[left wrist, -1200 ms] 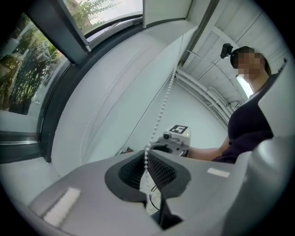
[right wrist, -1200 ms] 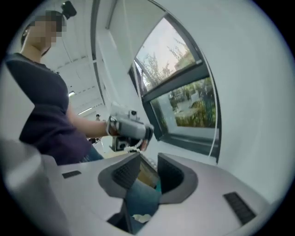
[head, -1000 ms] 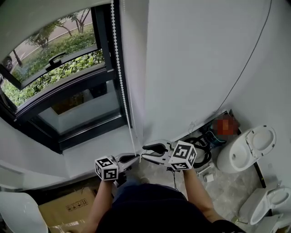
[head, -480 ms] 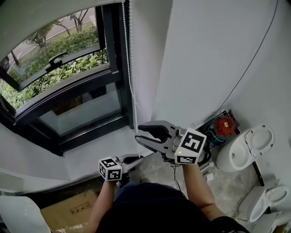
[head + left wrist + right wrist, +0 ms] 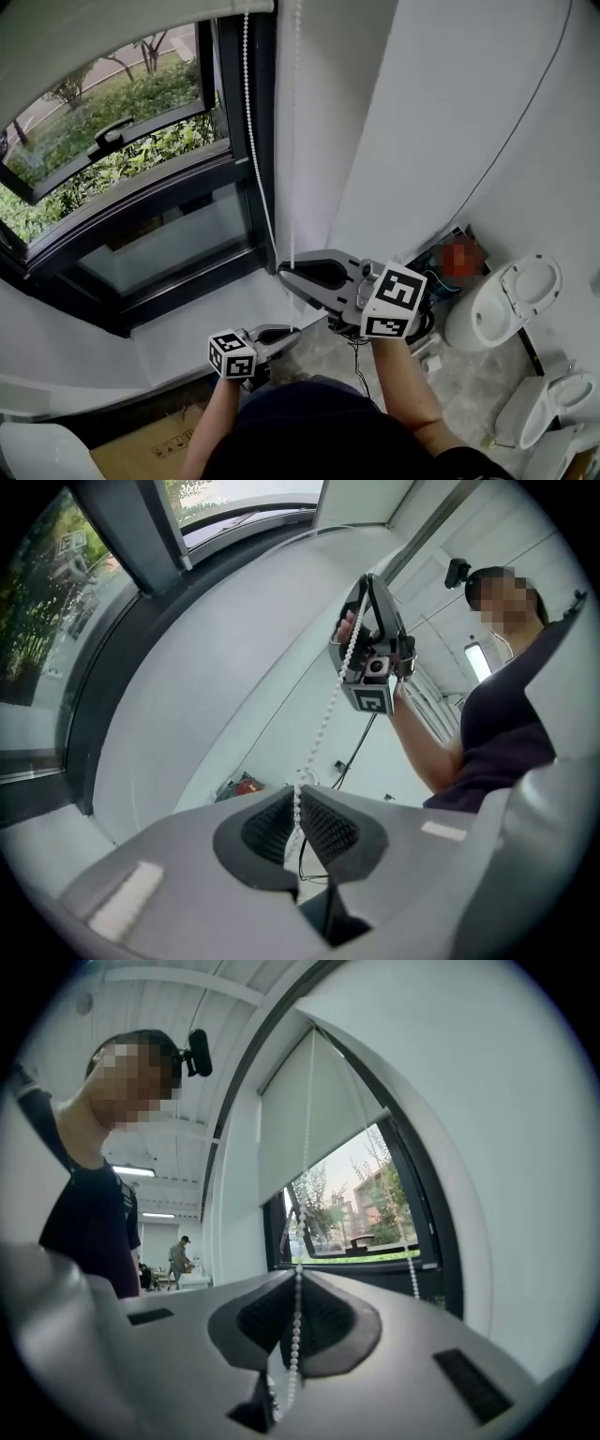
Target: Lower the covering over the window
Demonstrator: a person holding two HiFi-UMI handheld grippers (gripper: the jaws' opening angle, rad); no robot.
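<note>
A white bead chain (image 5: 255,159) hangs in two strands beside the dark-framed window (image 5: 141,178). The white roller blind (image 5: 112,33) covers only the top of the window. My right gripper (image 5: 283,270) is higher up at the wall, and its jaws are closing, with the pads pressing on the bead chain (image 5: 305,1147) that runs between them. Lower and nearer me, my left gripper (image 5: 295,333) is shut on the chain (image 5: 323,714). In the left gripper view the chain runs taut up to the right gripper (image 5: 370,658).
A white window sill (image 5: 187,319) lies below the window. White toilets (image 5: 511,300) stand on the floor at the right, with black cables and a red item (image 5: 459,258) by the wall. A cardboard box (image 5: 159,450) sits at the lower left.
My right gripper rose from beside the left gripper to a higher spot on the chain, open on the way, and has now closed on it. The left gripper stayed low.
</note>
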